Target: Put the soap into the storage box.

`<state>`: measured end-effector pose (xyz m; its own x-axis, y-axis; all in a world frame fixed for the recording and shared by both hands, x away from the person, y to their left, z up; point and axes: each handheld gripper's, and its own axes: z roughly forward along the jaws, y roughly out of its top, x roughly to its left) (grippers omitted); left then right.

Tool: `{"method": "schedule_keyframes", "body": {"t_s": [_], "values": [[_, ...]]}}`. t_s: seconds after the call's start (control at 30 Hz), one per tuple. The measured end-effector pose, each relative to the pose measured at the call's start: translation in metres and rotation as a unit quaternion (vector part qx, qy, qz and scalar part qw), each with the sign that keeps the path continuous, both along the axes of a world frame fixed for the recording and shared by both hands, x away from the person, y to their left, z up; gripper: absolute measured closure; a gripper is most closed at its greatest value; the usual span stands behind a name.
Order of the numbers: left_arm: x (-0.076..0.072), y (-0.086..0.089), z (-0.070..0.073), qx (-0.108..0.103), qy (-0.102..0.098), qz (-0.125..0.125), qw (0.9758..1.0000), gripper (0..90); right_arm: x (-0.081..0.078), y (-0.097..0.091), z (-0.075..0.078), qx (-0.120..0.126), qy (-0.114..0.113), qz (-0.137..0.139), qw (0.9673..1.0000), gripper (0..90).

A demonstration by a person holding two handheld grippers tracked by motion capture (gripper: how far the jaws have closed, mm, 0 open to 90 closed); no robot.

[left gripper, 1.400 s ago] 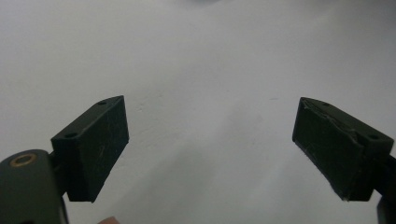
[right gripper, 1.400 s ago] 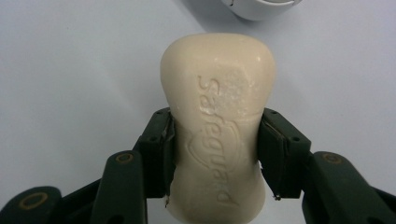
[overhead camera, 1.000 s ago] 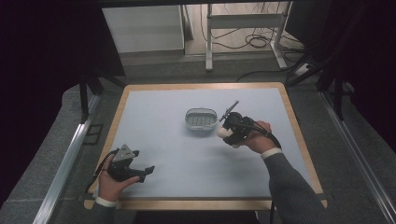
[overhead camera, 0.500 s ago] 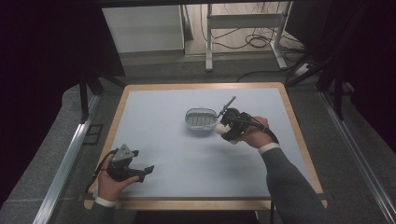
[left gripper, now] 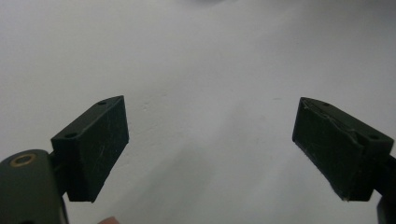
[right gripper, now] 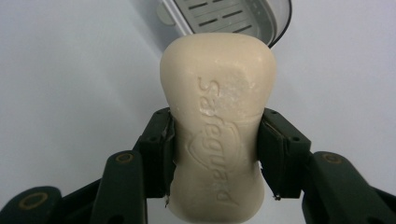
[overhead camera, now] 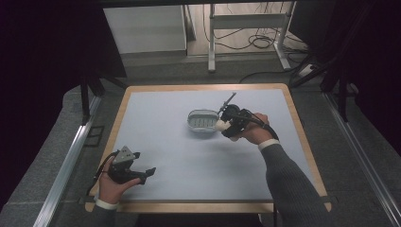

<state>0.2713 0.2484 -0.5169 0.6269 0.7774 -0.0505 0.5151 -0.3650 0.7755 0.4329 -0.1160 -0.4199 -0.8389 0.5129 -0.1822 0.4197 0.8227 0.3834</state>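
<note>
My right gripper is clamped on a cream soap, one jaw on each long side at about the waist of the bar. In the right gripper view the soap's long axis runs straight out ahead of the jaws, its far end reaching toward the dish. The upper face carries the word "Safeguard" pressed into it, reading along the bar's length, with a curved line beside the letters and a rough pale patch near the far end.

From the high view the soap sits at the tip of my right gripper, just beside the right rim of the grey slotted dish on the table.

My left gripper is near the front left corner, well apart from the dish. Its jaws stand wide apart over bare table, holding nothing.
</note>
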Motion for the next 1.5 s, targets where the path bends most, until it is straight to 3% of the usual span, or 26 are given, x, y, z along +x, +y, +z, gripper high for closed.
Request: {"method": "schedule_keyframes", "body": {"t_s": [0.13, 0.67, 1.5], "values": [[0.000, 0.000, 0.000, 0.000, 0.001, 0.000, 1.0000, 11.3, 0.004, 0.003, -0.002, 0.000, 0.007, 0.002, 1.0000, 49.7], [0.000, -0.002, 0.000, 0.004, 0.001, -0.002, 1.0000, 11.3, 0.017, 0.013, 0.002, 0.002, -0.009, 0.008, 0.9999, 49.8], [0.000, 0.000, 0.000, 0.005, 0.000, -0.001, 1.0000, 11.3, 0.038, 0.033, 0.001, -0.012, -0.008, 0.019, 0.9997, 49.7]]}}
